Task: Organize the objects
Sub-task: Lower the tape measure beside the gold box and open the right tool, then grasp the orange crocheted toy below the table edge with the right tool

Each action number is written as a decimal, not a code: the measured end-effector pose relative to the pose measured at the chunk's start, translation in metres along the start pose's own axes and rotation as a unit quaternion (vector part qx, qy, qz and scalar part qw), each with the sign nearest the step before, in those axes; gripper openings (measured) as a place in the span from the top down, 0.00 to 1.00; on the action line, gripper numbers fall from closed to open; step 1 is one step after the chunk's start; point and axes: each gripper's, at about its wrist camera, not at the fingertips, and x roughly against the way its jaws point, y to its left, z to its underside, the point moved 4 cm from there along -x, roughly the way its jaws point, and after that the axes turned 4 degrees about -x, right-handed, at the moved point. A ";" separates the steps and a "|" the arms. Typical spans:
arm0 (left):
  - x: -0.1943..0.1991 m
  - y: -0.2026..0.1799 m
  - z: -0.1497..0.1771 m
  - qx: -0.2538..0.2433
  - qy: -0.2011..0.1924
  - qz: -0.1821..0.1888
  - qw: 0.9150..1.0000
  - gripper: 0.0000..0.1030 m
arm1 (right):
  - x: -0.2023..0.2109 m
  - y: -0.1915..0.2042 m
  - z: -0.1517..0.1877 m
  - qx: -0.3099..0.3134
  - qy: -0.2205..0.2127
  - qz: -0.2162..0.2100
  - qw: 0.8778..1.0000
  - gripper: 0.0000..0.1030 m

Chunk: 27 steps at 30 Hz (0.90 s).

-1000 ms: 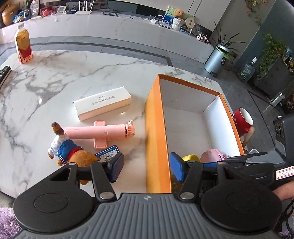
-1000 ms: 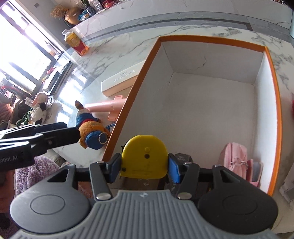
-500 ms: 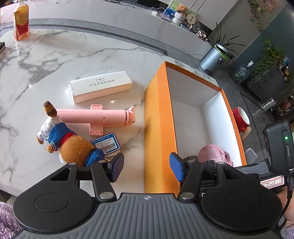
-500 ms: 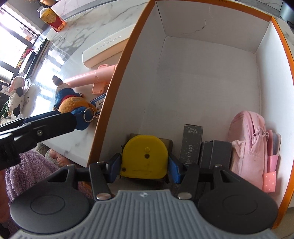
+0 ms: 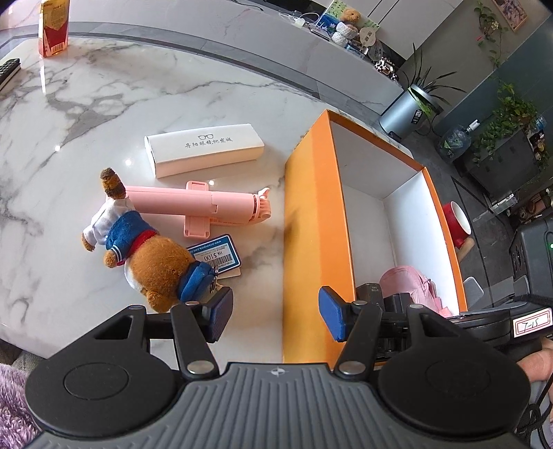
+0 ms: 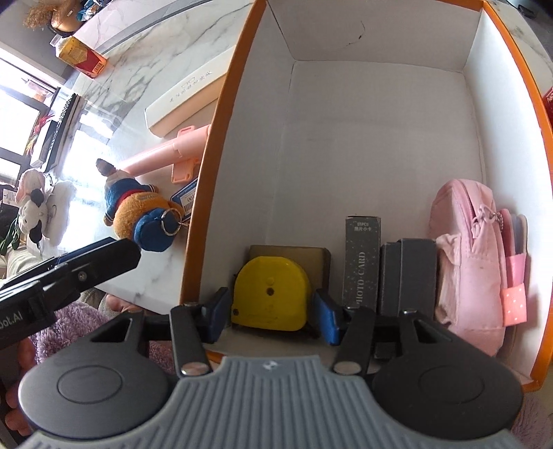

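The orange box (image 6: 221,138) with white inside holds a yellow tape measure (image 6: 269,293), standing on the floor at the near wall. My right gripper (image 6: 273,314) flanks it; its jaws are closing, and a slim gap shows at each pad. Beside the tape stand a black card box (image 6: 361,262), a dark box (image 6: 408,276) and a pink pouch (image 6: 466,259). My left gripper (image 5: 274,317) hangs open over the box's orange outer wall (image 5: 311,207), empty. A plush bear (image 5: 152,269) lies on the marble by its left finger (image 5: 217,317).
On the marble table (image 5: 103,103) lie a pink folding stick (image 5: 193,207), a white glasses case (image 5: 204,148) and a blue price tag (image 5: 217,257). A juice bottle (image 5: 53,27) stands far left. A red mug (image 5: 456,221) sits behind the box.
The right gripper sank deep into the box with the tape measure, which now rests on the floor, loose between the pads. The left gripper dropped closer to the bear.
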 end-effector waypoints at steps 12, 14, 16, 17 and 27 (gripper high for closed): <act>0.027 -0.007 0.019 -0.059 -0.004 -0.006 0.998 0.40 | 0.036 0.017 0.021 0.068 -0.066 -0.010 0.995 0.68; 0.034 -0.007 0.025 -0.071 -0.005 -0.015 0.997 0.41 | 0.053 0.029 0.035 0.101 -0.103 -0.021 0.989 0.66; 0.040 -0.006 0.033 -0.086 -0.008 -0.026 0.996 0.41 | 0.067 0.040 0.053 0.129 -0.141 -0.034 0.981 0.63; 0.042 -0.005 0.037 -0.093 -0.009 -0.030 0.995 0.41 | 0.072 0.044 0.063 0.138 -0.157 -0.043 0.977 0.63; 0.056 0.008 0.082 -0.175 -0.017 -0.073 0.982 0.41 | 0.014 0.063 0.134 0.129 -0.169 -0.095 0.973 0.62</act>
